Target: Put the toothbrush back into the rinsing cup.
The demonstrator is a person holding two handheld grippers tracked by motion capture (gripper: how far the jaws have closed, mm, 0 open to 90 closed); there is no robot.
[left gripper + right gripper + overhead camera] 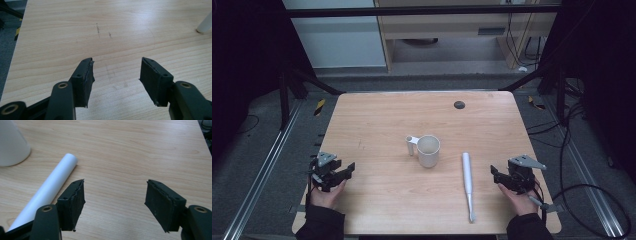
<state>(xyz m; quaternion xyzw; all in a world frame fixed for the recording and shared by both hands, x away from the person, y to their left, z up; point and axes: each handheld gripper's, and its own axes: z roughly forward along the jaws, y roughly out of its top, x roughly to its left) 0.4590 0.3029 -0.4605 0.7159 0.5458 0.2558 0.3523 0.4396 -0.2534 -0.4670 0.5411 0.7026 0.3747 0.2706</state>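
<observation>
A: Holding wide-open jaws low over the wooden tabletop [377, 125], what did each gripper have near it?

B: The right gripper [495, 174], jaws spread and empty, sat just beside a white handled tool [468, 185] lying flat at the near right. The left gripper [348, 169], equally wide and empty, had bare wood ahead. Farther in, near the middle, stood a white mug [428, 150].

A: How would the tool best be picked up?

B: Probably by turning the right gripper square across the thick upper handle, lowering until both pads straddled it, then closing gently so the round body did not roll.

A: What could not be made out?

B: The tool's thin near tip was too small to identify. In the right gripper view the handle [47, 192] ran behind the left-hand jaw, and the mug [11, 142] was cropped at the edge.
</observation>
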